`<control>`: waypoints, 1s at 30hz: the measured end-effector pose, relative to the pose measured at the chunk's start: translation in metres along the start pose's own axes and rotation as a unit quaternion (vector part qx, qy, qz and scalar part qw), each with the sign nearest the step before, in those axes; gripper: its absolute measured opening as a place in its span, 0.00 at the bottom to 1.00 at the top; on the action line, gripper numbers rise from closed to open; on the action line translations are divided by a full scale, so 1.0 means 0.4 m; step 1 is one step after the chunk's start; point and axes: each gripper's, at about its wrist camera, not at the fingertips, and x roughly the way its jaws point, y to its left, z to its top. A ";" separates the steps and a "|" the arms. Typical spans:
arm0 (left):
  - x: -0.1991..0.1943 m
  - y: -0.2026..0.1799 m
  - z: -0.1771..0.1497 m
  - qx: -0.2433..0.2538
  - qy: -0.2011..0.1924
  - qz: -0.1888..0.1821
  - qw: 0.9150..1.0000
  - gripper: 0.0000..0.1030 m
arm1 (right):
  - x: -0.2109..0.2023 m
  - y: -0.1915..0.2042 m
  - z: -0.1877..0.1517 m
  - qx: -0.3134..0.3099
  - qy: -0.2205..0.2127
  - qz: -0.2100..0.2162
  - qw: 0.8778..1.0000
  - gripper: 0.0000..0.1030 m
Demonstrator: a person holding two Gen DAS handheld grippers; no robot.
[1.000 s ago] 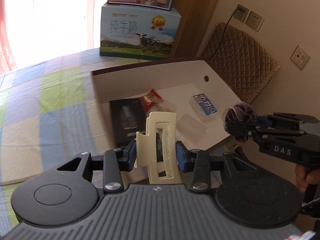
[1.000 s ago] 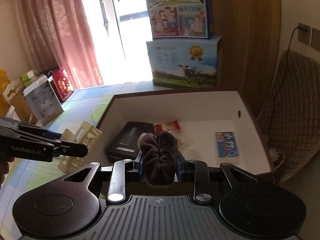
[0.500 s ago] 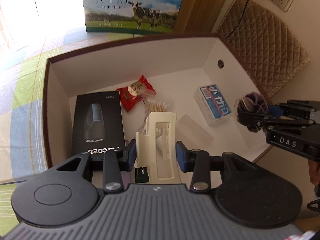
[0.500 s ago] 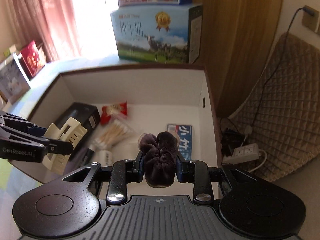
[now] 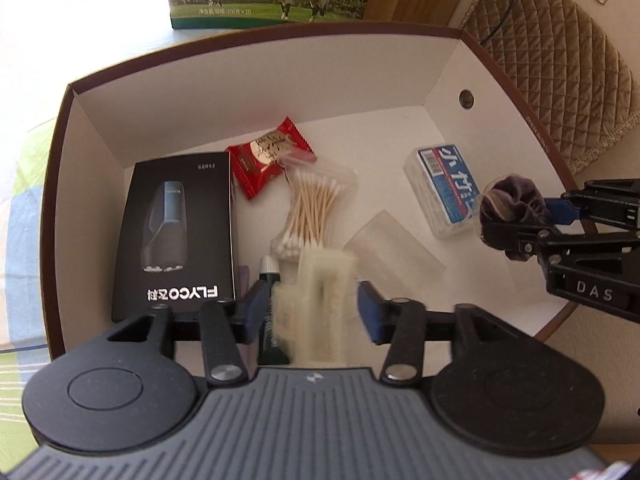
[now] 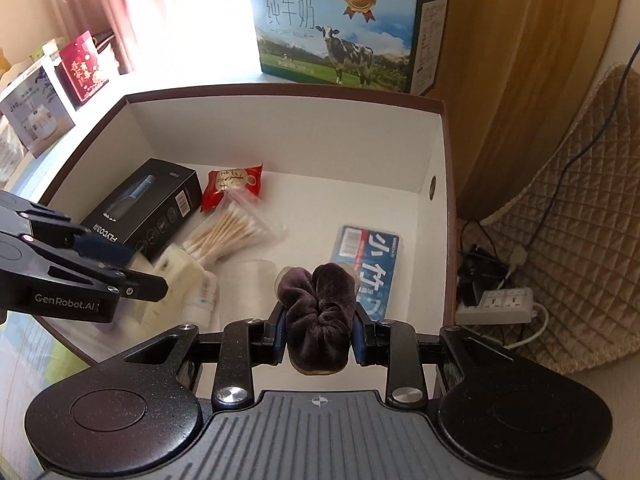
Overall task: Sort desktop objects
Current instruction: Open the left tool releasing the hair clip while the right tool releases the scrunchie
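A cream hair claw clip [image 5: 324, 300] shows blurred between the spread fingers of my left gripper [image 5: 314, 312], loose and dropping into the white-lined box [image 5: 280, 80] near its front wall. The right wrist view shows the same clip [image 6: 176, 272] smeared just beyond my left gripper [image 6: 144, 266]. My right gripper [image 6: 320, 336] is shut on a dark purple velvet scrunchie [image 6: 316, 308] and hovers over the right front part of the box [image 6: 280, 132]. In the left wrist view the scrunchie [image 5: 508, 204] and right gripper [image 5: 520, 224] sit at the box's right rim.
Inside the box lie a black FLYCO carton [image 5: 176, 236], a red snack packet [image 5: 268, 156], a bag of cotton swabs [image 5: 312, 208], a blue-labelled clear case [image 5: 444, 188] and a small tube [image 5: 270, 320]. A milk carton [image 6: 340, 24] stands behind; a power strip [image 6: 496, 304] lies right.
Both grippers moved forward and down over the box. The left fingers have spread a little and the clip has slipped loose, now blurred and lower. The scrunchie stays gripped.
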 end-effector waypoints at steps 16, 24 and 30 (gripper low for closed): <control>-0.071 -0.013 -0.009 0.005 -0.040 0.036 0.999 0.73 | -0.001 0.031 -0.004 -0.050 0.003 -0.011 0.999 0.58; -0.136 0.004 -0.048 0.006 -0.070 0.049 0.996 0.84 | -0.057 0.066 -0.016 -0.028 -0.048 0.009 0.998 0.89; -0.199 0.035 -0.095 0.002 -0.095 0.059 0.994 0.89 | -0.114 0.099 -0.060 0.025 -0.080 0.021 0.996 0.97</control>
